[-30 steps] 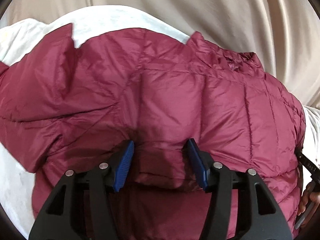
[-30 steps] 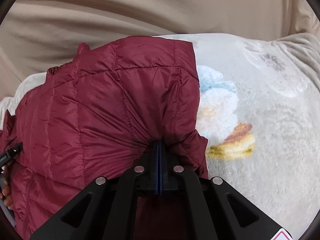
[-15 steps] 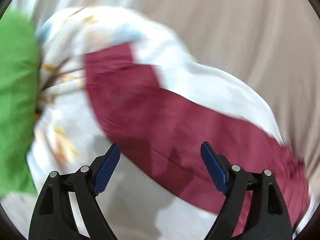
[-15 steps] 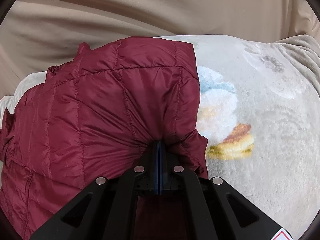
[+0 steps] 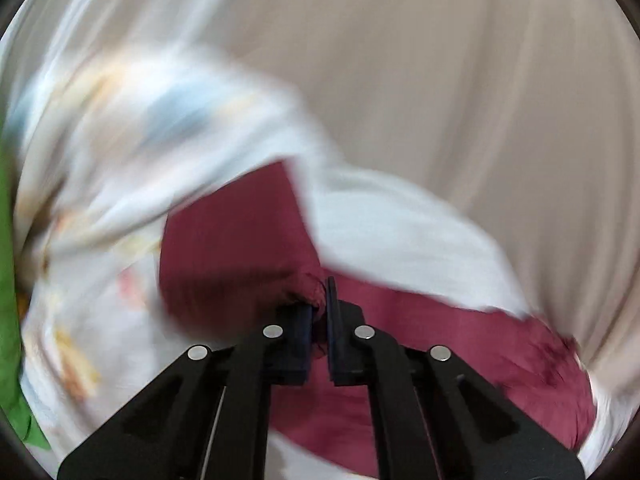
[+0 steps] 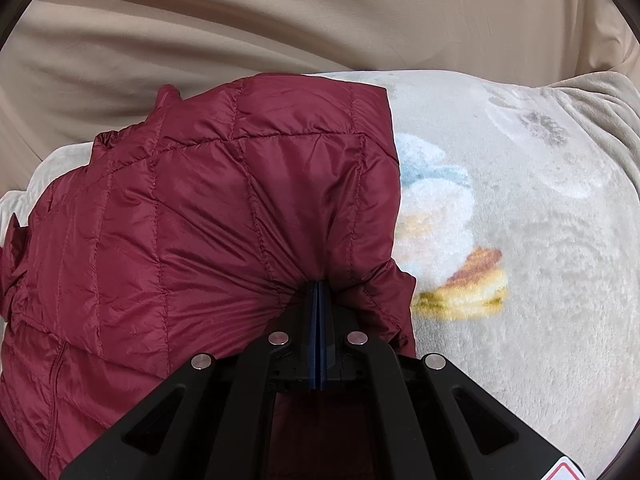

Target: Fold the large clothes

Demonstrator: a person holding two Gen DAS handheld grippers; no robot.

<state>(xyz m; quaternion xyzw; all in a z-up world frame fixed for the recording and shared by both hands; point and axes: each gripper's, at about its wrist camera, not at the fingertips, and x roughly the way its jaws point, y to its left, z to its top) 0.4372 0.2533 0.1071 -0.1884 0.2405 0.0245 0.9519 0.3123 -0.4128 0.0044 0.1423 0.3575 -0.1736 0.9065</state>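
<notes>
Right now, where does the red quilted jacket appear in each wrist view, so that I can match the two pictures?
Left wrist: the jacket is blurred, lower centre, running to the lower right; the left gripper pinches it.
Right wrist: the jacket is sharp, filling the left and centre; the right gripper clamps its near edge.
Shared landmark: the pale printed blanket beneath it.

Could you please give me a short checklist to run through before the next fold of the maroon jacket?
1. Right gripper shut on the jacket: ok.
2. Left gripper pinching maroon fabric: ok, a bunch sits between its pads.
3. Which part the left holds: cannot tell, view blurred.
4. Jacket lying on the blanket: ok.
5. Blanket bare to the jacket's right for folding: ok.
</notes>
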